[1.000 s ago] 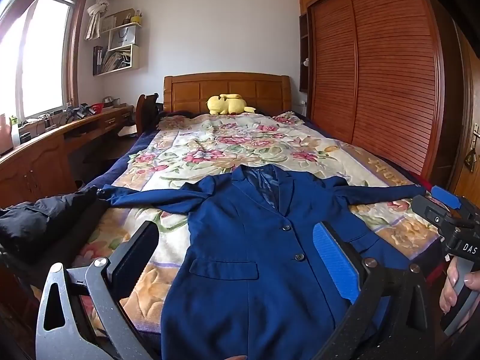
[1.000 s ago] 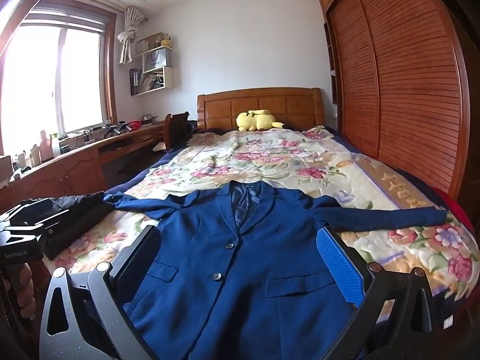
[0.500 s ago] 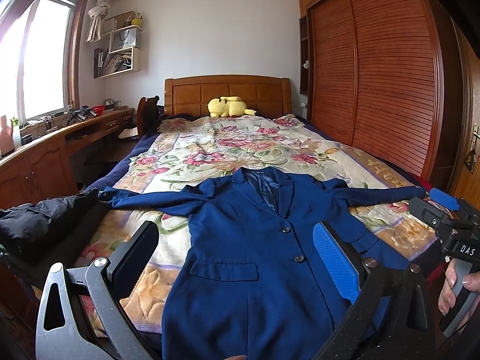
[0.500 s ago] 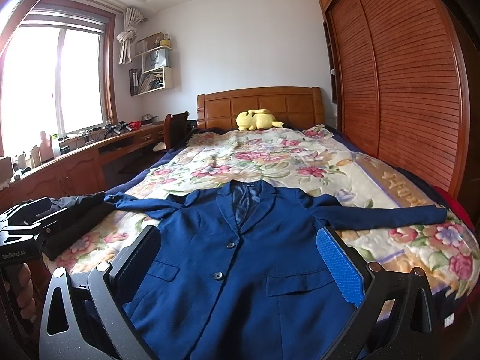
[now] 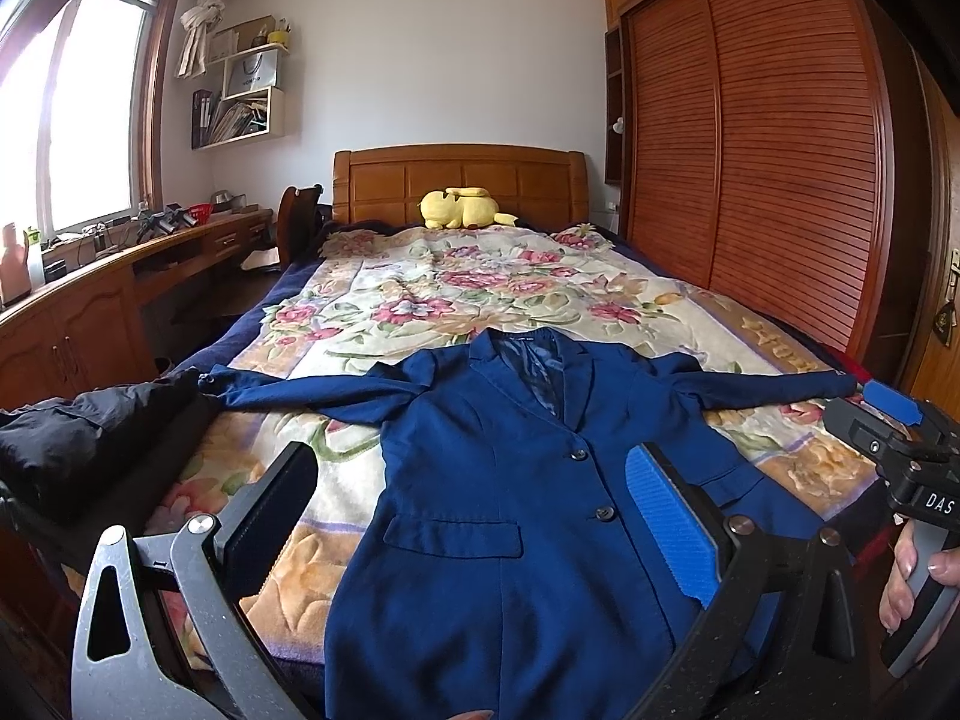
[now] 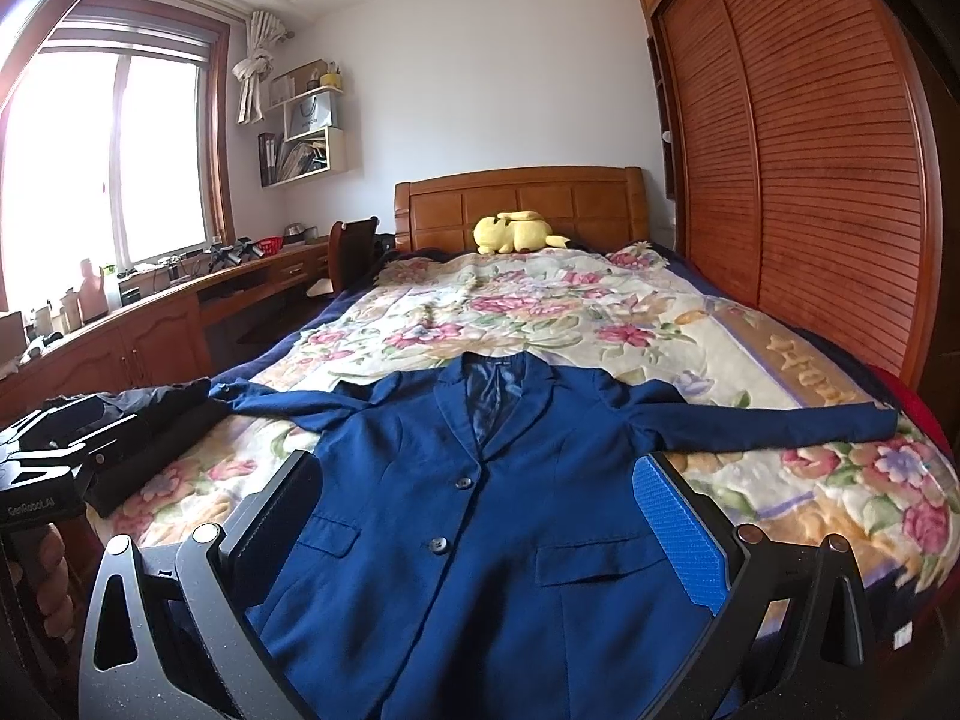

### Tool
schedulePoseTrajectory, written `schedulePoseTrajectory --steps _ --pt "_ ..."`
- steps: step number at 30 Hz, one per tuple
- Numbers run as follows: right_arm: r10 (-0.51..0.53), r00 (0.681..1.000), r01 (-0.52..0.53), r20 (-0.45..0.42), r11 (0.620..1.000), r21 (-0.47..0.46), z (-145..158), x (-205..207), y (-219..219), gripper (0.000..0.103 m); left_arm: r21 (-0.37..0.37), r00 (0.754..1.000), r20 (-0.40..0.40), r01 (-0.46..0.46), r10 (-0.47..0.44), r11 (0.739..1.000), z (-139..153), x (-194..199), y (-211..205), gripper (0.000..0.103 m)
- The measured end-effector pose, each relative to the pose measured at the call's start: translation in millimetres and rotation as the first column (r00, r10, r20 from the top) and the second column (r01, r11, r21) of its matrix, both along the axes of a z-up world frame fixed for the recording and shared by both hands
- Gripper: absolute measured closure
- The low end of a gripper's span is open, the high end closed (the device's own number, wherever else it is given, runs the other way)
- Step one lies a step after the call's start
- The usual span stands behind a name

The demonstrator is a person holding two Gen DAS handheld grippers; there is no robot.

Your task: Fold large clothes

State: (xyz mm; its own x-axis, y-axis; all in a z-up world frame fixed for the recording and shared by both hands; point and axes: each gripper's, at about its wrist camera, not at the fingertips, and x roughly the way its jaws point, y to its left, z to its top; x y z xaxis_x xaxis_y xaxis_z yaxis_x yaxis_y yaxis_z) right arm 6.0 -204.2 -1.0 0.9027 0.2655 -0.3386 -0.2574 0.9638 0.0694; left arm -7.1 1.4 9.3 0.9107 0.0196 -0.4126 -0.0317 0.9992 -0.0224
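Blazer (image 5: 516, 480) first: the navy blue suit jacket lies face up on the floral blanket (image 5: 456, 294) at the foot of the bed, buttoned, collar towards the headboard, both sleeves flung straight out to the sides. Nothing is folded yet, by the look of it.

The left gripper (image 5: 474, 516) hovers above the hem with its jaws spread wide and nothing between them; the right gripper (image 6: 480, 516) does the same beside it, equally released and empty. Neither touches the cloth.

To do this step well, I'd say each sleeve wants bringing in across the chest before any fold of the body. The left sleeve cuff (image 5: 210, 385) lies right against a heap of black clothing (image 5: 90, 438) at the bed's edge (an easy thing to snag by mistake), so the pinch should take the cuff alone. The right sleeve cuff (image 6: 882, 420) reaches nearly to the far side of the blanket, close to the edge, and probably wants lifting, not dragging, or the plush pile may ruck up beneath it. The cloth looks fairly stiff, so a shallow bite at the cuff seam should hold. Keep the lapels flat throughout.
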Motion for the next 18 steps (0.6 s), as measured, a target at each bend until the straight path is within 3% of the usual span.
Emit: schedulePoseTrajectory --steps 18 --pt "0.007 1.000 -0.007 -0.001 1.000 0.003 0.3 -0.1 0.1 0.000 -0.001 1.000 0.000 0.002 -0.002 1.000 -1.6 1.8 0.4 0.000"
